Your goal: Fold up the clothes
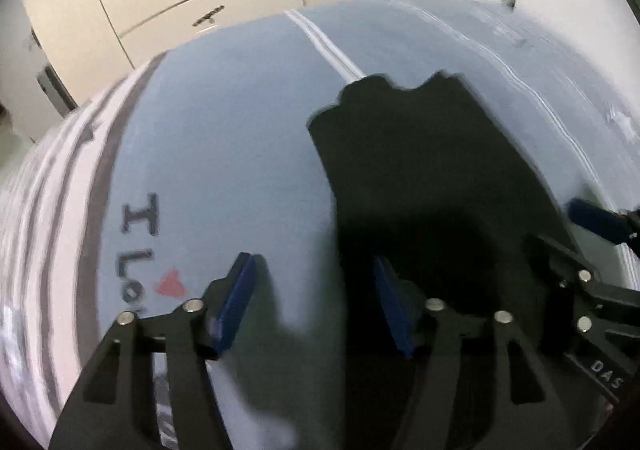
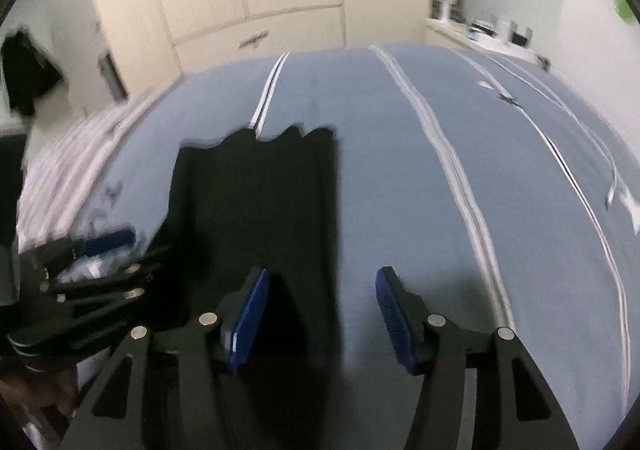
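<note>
Right wrist view: black garment [image 2: 256, 186] lies folded into a flat strip on the blue bedspread [image 2: 400, 170], both hand-held grippers parted, empty.

On the blue bedsheet [image 1: 224, 138], in the left wrist view, dark hand-style letters are printed near the striped white border [image 1: 52, 250] of the sheet. The letters stand sideways. The first is a capital "I" [image 1: 141, 214]. Just beside it, further from the wardrobe end, comes "Lo" [image 1: 134, 274], and the rest of this word is cut by the left gripper's arm. A small red heart sign [image 1: 172, 282] lies just beside the "Lo", on the side away from the border.

On the black body of the right gripper [image 1: 600, 314], at the right edge of the same view, white letters "DAS" [image 1: 608, 374] can be read; more letters may follow, but they are out of the picture.

In the right wrist view nothing can be read.
</note>
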A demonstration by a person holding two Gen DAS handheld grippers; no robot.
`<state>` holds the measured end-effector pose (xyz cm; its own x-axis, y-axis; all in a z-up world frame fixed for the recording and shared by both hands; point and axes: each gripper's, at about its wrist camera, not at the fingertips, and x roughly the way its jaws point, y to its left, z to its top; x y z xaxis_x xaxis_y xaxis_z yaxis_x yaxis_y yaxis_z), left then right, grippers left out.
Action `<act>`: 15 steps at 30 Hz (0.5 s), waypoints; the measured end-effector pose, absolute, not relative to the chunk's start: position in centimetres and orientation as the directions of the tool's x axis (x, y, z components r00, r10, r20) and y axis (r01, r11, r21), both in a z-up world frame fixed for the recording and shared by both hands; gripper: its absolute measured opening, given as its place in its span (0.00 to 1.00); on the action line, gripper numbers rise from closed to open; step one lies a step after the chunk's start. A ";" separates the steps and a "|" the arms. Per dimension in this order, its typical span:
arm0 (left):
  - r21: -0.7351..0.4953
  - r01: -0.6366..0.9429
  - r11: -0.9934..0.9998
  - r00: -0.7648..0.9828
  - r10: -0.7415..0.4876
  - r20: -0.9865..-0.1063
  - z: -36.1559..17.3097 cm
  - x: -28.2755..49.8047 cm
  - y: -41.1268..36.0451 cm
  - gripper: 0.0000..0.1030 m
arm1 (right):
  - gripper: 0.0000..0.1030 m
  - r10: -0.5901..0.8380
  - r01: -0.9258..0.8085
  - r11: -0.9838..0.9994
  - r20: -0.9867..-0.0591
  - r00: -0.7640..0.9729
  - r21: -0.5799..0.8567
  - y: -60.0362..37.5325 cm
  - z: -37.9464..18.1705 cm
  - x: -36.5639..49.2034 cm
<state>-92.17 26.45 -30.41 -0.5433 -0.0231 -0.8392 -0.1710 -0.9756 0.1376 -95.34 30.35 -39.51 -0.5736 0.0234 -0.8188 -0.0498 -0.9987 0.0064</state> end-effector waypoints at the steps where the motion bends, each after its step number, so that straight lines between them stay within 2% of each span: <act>1: 0.130 -0.131 -0.983 -0.532 -0.041 -0.846 -30.4 -92.9 25.8 0.68 | 0.50 0.049 -0.063 -0.998 -0.834 -0.549 -0.018 30.5 -40.1 -95.8; 2: 0.091 -0.093 -0.992 -0.508 -0.032 -0.861 -30.5 -93.6 25.1 0.73 | 0.55 0.068 -0.091 -0.996 -0.840 -0.539 -0.022 31.1 -40.4 -96.0; 4: 0.118 -0.070 -0.991 -0.537 -0.063 -0.841 -30.2 -93.5 24.8 0.77 | 0.56 0.080 -0.168 -0.986 -0.830 -0.552 0.017 32.9 -40.3 -95.9; 5: 0.146 -0.059 -0.987 -0.562 -0.088 -0.822 -30.0 -93.2 24.7 0.72 | 0.57 0.081 -0.185 -0.982 -0.825 -0.559 0.029 33.5 -40.2 -95.7; 7: 0.156 0.038 -0.987 -0.620 -0.145 -0.771 -29.1 -93.1 23.2 0.39 | 0.57 0.085 -0.217 -0.975 -0.815 -0.573 0.051 34.6 -40.0 -95.2; 9: 0.002 0.175 -0.984 -0.659 -0.119 -0.743 -28.3 -92.9 19.1 0.39 | 0.57 0.104 -0.271 -0.959 -0.778 -0.620 0.088 36.1 -39.3 -93.8; 10: -0.091 0.197 -0.976 -0.686 -0.071 -0.724 -28.2 -92.1 17.3 0.43 | 0.58 0.119 -0.302 -0.947 -0.752 -0.648 0.111 36.9 -38.9 -92.9; 11: -0.135 0.186 -0.973 -0.694 -0.033 -0.719 -28.6 -91.2 16.3 0.45 | 0.60 0.127 -0.325 -0.936 -0.734 -0.667 0.133 37.8 -38.7 -91.9; 13: -0.076 0.069 -0.995 -0.652 0.012 -0.758 -30.1 -89.4 16.3 0.45 | 0.59 0.122 -0.350 -0.921 -0.727 -0.675 0.171 39.7 -39.2 -89.7; 15: -0.060 -0.035 -0.998 -0.661 0.068 -0.747 -30.5 -86.6 17.0 0.45 | 0.59 0.111 -0.343 -0.921 -0.719 -0.686 0.184 40.9 -39.6 -87.1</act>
